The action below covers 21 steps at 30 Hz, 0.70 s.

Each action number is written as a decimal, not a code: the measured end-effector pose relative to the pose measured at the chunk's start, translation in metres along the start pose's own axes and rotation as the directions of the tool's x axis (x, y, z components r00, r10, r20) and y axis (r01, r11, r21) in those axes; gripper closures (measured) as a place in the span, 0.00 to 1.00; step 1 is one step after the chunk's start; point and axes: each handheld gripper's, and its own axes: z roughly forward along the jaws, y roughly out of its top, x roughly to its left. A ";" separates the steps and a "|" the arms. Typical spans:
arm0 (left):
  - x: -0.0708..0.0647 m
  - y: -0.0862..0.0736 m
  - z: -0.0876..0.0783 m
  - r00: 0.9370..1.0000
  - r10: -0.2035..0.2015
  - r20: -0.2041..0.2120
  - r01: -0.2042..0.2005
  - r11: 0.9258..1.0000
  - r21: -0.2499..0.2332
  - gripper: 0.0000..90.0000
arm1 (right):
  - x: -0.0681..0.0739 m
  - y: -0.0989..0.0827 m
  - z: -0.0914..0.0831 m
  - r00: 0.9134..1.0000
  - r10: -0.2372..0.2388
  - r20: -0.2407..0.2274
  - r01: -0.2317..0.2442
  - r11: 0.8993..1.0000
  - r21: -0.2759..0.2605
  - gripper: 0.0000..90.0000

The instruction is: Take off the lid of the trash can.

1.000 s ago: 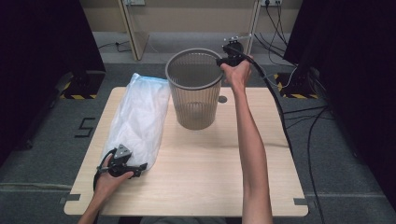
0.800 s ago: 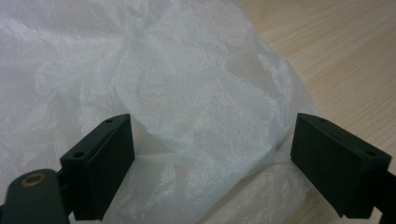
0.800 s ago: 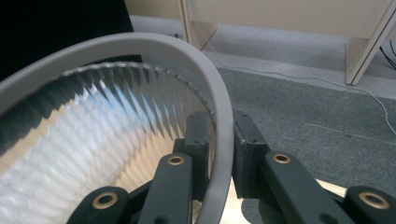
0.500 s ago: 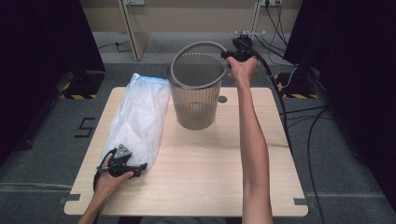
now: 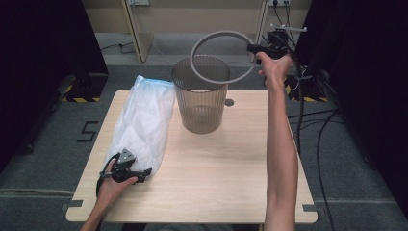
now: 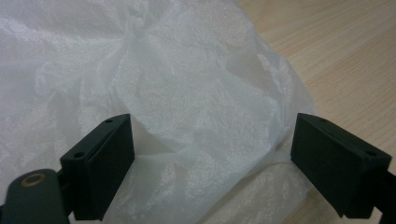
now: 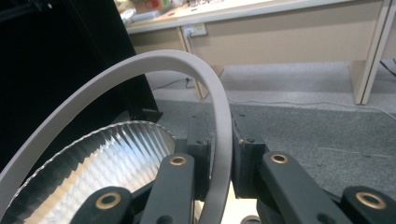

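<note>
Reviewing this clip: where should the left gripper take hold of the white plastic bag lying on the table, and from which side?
Grip the bag at its near end, coming in level from the person's side. There the film bunches into loose folds between the open jaws of the left gripper, thin enough to pinch; farther up it spreads wide and flat on the table.

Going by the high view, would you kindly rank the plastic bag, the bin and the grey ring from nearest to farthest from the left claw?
1. Plastic bag: right at the left claw, lying along the table's left side.
2. Bin: upright at the table's far middle.
3. Grey ring: farthest, held up over the bin's far right by the right claw.
</note>
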 end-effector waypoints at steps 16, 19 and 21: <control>0.000 0.000 0.000 1.000 0.001 0.000 -0.001 1.000 0.002 0.14 | -0.087 -0.032 -0.071 0.995 0.089 0.050 -0.087 0.995 -0.044 0.89; 0.000 0.000 0.000 1.000 0.000 0.000 0.000 1.000 0.002 0.14 | -0.098 -0.041 -0.079 0.993 0.100 0.061 -0.097 0.994 -0.042 0.89; 0.000 0.000 0.000 1.000 0.000 0.000 0.000 1.000 0.002 0.14 | -0.107 -0.048 -0.084 0.992 0.097 0.079 -0.094 0.995 -0.031 0.89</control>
